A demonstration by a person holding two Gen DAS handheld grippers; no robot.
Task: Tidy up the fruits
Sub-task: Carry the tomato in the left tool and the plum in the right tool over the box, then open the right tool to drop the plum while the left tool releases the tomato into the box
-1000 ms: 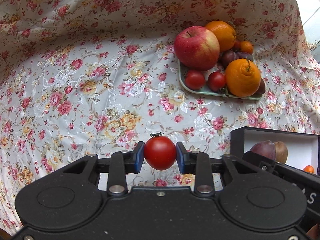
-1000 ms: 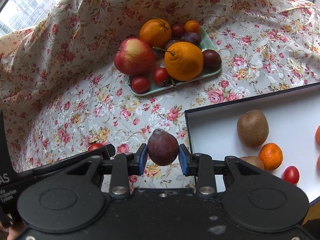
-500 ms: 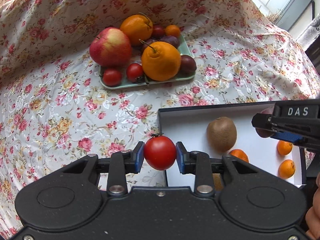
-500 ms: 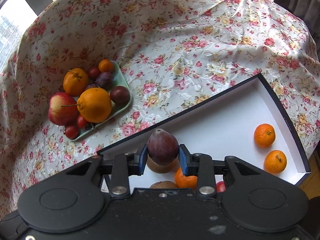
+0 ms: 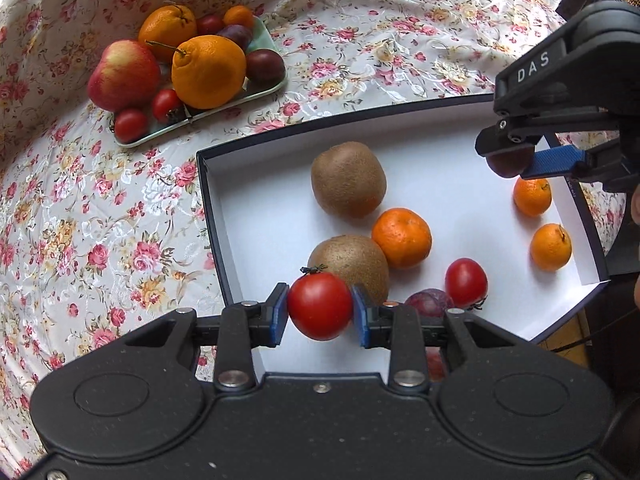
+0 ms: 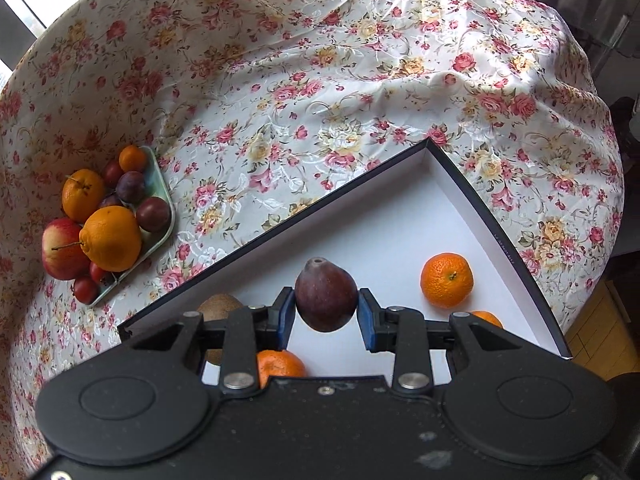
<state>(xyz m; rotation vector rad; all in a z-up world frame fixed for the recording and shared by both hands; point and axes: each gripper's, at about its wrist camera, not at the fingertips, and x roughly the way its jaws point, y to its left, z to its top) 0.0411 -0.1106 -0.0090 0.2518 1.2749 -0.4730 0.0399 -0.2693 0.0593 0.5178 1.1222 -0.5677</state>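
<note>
**Two fruits held over the box**

We held a glossy red tomato (image 5: 320, 305) clamped in our left gripper (image 5: 320, 314) above the box's (image 5: 212, 208) near-left corner; our right gripper (image 6: 326, 309) pinched a dark purple plum (image 6: 326, 295) over its far side; we judged the placing step underway; next, lowering onto bare white floor, clear of the kiwis (image 5: 348, 179), then releasing.

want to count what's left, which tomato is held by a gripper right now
The tomato clamped between the left gripper pads. Another lies loose in the white box; two sit on the green tray.
</note>
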